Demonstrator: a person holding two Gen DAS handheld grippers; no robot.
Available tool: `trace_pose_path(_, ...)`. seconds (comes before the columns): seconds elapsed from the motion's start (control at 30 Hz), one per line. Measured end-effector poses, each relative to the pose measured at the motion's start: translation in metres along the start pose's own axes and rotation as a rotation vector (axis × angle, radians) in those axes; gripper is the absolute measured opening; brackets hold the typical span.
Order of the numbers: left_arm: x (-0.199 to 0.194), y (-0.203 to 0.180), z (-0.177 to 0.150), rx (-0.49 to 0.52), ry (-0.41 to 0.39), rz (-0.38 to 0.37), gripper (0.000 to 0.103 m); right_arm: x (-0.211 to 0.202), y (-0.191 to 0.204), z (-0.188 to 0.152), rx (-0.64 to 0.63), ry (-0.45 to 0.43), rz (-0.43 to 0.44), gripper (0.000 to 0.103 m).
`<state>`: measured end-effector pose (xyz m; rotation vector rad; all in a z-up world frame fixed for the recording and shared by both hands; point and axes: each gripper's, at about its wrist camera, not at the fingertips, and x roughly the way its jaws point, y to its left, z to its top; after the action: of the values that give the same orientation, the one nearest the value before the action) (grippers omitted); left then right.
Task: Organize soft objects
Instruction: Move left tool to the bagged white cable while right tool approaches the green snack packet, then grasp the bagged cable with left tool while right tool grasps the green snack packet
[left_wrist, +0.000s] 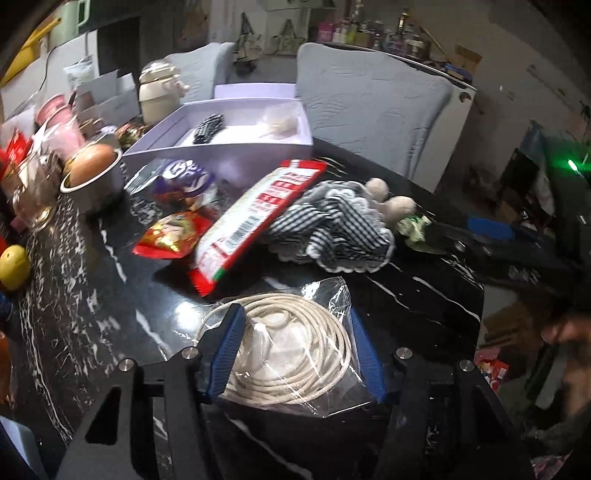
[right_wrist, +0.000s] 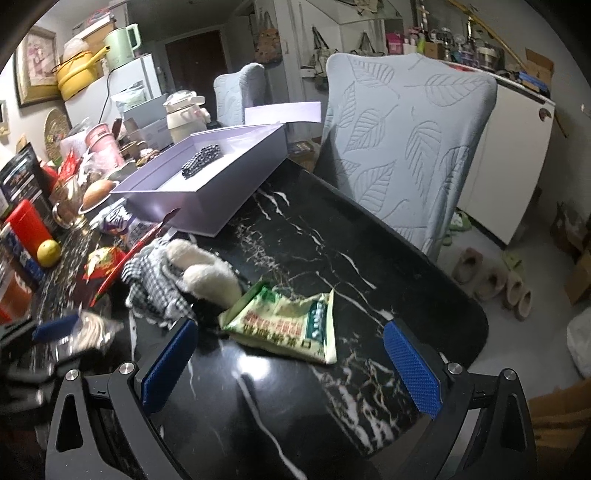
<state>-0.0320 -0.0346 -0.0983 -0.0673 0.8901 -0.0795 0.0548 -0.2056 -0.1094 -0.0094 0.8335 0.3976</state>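
Note:
My left gripper (left_wrist: 295, 332) is shut on a clear bag of coiled cream rope (left_wrist: 295, 347), held just above the black marble table (left_wrist: 92, 295); it also shows blurred in the right wrist view (right_wrist: 88, 332). A black-and-white checked cloth with cream pompoms (left_wrist: 332, 229) lies beyond it, also seen in the right wrist view (right_wrist: 162, 280). An open lavender box (left_wrist: 221, 147) at the back holds a black beaded item (left_wrist: 208, 127) and a small pale bag (left_wrist: 280, 122). My right gripper (right_wrist: 291, 354) is open and empty over a green packet (right_wrist: 288, 325).
Red snack packets (left_wrist: 255, 218), a purple packet (left_wrist: 184, 177), a metal pot holding an onion (left_wrist: 94, 173), a lemon (left_wrist: 13, 262) and jars crowd the left of the table. Two grey-covered chairs (right_wrist: 399, 147) stand behind. The table's right edge (right_wrist: 476, 325) is near; slippers lie on the floor.

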Motion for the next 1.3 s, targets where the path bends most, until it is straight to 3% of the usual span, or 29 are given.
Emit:
trace_pose_path(0.23,0.004,-0.001,-0.005,0.002,0.010,0.021,0.057,0.024,-0.003,0.010,0.036,0.013,0.006,0.100)
trace_pose_path(0.33,0.009,0.001,-0.004,-0.013,0.029,0.018,0.059,0.033,-0.006,0.009,0.066,0.050,0.012,0.094)
trace_pose_path(0.5,0.014,0.003,-0.005,-0.027,0.044,0.029,0.074,0.035,-0.006,0.007,0.055,0.061,-0.024,0.076)
trace_pose_path(0.63,0.021,-0.005,-0.005,0.022,0.059,0.098,0.076,0.035,-0.006,0.005,0.043,0.070,-0.054,0.071)
trace_pose_path(0.7,0.025,-0.008,-0.007,0.042,0.073,0.117,0.093,0.034,-0.005,0.004,0.037,0.068,-0.064,0.068)
trace_pose_path(0.77,0.029,-0.009,-0.009,0.043,0.085,0.135,0.102,0.032,-0.005,0.003,0.033,0.063,-0.070,0.066)
trace_pose_path(0.97,0.029,-0.007,-0.009,0.032,0.079,0.151,0.103,0.028,-0.007,-0.001,0.032,0.058,-0.065,0.064)
trace_pose_path(1.03,0.025,0.002,-0.009,-0.022,0.048,0.112,0.100,0.027,-0.008,-0.002,0.033,0.058,-0.060,0.064)
trace_pose_path(1.1,0.023,0.008,-0.006,-0.047,0.043,0.130,0.075,0.026,-0.009,-0.003,0.036,0.059,-0.057,0.063)
trace_pose_path(1.17,0.022,0.016,-0.005,-0.064,0.037,0.121,0.071,0.025,-0.010,-0.003,0.041,0.058,-0.056,0.058)
trace_pose_path(1.2,0.021,0.018,-0.004,-0.071,0.032,0.116,0.065,0.024,-0.011,-0.003,0.045,0.053,-0.058,0.046)
trace_pose_path(1.3,0.017,0.023,-0.004,-0.095,0.011,0.096,0.053,0.024,-0.012,-0.005,0.050,0.051,-0.052,0.045)
